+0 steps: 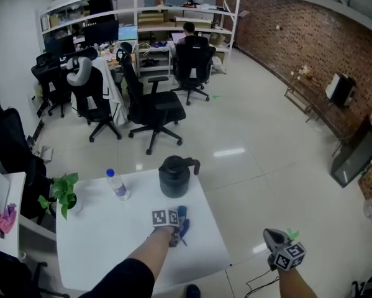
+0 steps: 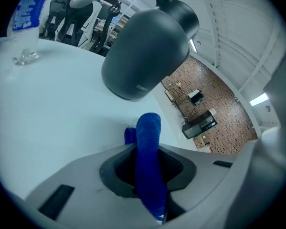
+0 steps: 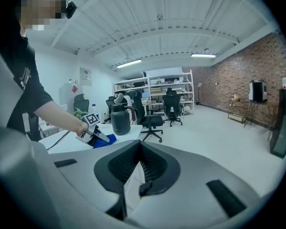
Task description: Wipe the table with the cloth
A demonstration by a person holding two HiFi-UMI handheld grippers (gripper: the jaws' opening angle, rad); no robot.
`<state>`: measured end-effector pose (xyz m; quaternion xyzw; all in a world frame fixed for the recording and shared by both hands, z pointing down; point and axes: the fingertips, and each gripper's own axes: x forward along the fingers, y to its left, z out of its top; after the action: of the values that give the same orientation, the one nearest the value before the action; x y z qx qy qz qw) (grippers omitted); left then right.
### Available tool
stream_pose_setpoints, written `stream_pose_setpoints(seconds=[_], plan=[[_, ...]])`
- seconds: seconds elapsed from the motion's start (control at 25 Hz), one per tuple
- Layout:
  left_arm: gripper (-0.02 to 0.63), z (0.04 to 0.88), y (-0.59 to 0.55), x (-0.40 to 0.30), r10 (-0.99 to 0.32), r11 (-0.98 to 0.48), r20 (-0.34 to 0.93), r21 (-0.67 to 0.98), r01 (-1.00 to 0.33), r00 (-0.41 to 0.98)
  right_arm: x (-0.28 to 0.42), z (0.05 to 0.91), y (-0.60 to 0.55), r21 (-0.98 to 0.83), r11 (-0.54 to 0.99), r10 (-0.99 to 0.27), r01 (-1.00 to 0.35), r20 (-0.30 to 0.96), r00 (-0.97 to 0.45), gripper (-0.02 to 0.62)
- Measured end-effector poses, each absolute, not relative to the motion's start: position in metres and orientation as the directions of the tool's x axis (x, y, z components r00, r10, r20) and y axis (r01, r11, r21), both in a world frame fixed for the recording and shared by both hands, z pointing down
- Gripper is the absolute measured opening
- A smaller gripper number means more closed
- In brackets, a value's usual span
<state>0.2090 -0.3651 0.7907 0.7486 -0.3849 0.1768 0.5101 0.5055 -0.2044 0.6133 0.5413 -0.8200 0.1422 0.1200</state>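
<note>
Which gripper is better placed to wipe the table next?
Left. The left gripper is shut on the blue cloth, down at the white table near the dark jug. The right gripper holds nothing and hangs over the floor, off the table's right edge.

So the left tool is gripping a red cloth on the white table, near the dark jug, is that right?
Not quite: the cloth is blue, not red, as the left gripper view shows. The rest holds: the left tool grips it on the white table, near the dark jug.
</note>
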Motion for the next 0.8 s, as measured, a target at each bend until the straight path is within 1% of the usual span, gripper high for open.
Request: stream_pose_setpoints(seconds=[0.12, 0.24, 0.32, 0.4, 0.64, 0.8], plan=[[0.077, 0.777, -0.368, 0.222, -0.407, -0.198, 0.624, 0.653, -0.731, 0.667, 0.493, 0.612, -0.206, -0.098, 0.401, -0.839, -0.911, 0.359, -0.409, 0.012], [0.077, 0.765, -0.366, 0.267, -0.385, -0.232, 0.581, 0.69, -0.685, 0.717, 0.482, 0.617, -0.194, -0.097, 0.423, -0.82, -0.901, 0.382, -0.427, 0.014], [0.077, 0.768, -0.364, 0.295, -0.366, -0.246, 0.576, 0.698, -0.673, 0.731, 0.482, 0.621, -0.185, -0.093, 0.423, -0.815, -0.902, 0.397, -0.423, 0.012], [0.077, 0.78, -0.362, 0.309, -0.351, -0.247, 0.595, 0.686, -0.685, 0.723, 0.483, 0.623, -0.178, -0.088, 0.42, -0.812, -0.903, 0.408, -0.418, 0.012], [0.078, 0.793, -0.362, 0.298, -0.348, -0.231, 0.625, 0.666, -0.71, 0.699, 0.49, 0.623, -0.166, -0.069, 0.415, -0.809, -0.907, 0.427, -0.403, 0.012], [0.077, 0.792, -0.364, 0.258, -0.371, -0.191, 0.632, 0.665, -0.722, 0.68, 0.48, 0.625, -0.172, -0.081, 0.427, -0.804, -0.9, 0.421, -0.419, 0.012]])
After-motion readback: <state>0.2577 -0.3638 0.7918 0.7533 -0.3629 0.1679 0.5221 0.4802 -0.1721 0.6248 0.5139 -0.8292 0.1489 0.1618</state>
